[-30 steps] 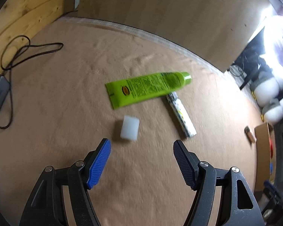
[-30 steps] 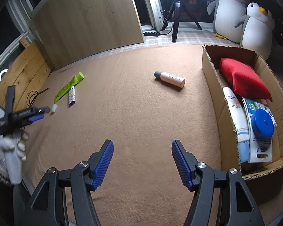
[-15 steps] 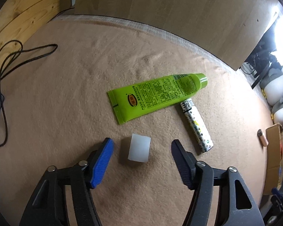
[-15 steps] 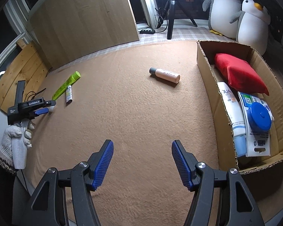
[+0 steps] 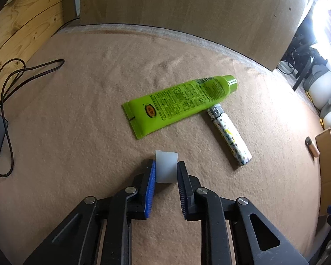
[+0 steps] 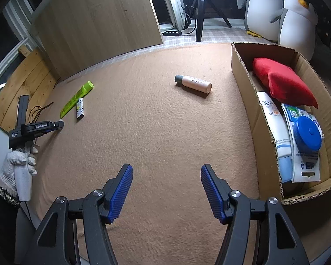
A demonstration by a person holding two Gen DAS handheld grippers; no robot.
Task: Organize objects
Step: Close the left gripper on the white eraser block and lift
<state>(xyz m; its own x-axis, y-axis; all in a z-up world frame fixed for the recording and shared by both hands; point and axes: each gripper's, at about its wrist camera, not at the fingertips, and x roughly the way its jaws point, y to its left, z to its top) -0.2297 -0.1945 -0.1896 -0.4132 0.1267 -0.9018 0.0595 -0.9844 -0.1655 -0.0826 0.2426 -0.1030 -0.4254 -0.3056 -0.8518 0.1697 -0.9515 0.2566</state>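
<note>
Tan carpet [image 5: 77,132] under both my grippers. Cardboard box [image 6: 242,66] sits right of my right gripper [image 6: 166,190], with a red pillow [image 6: 280,81] and a blue lid [image 6: 306,134] inside. Green tube [image 5: 178,105] lies just ahead of my left gripper [image 5: 166,172], a patterned lighter [image 5: 231,137] touching its far side. Left jaws have just been closing; both pads now press on the small white block [image 5: 166,167], which is sitting on the carpet. Right jaws stand well apart, holding nothing. Beige bottle [image 6: 194,83] lies far ahead of them.
</note>
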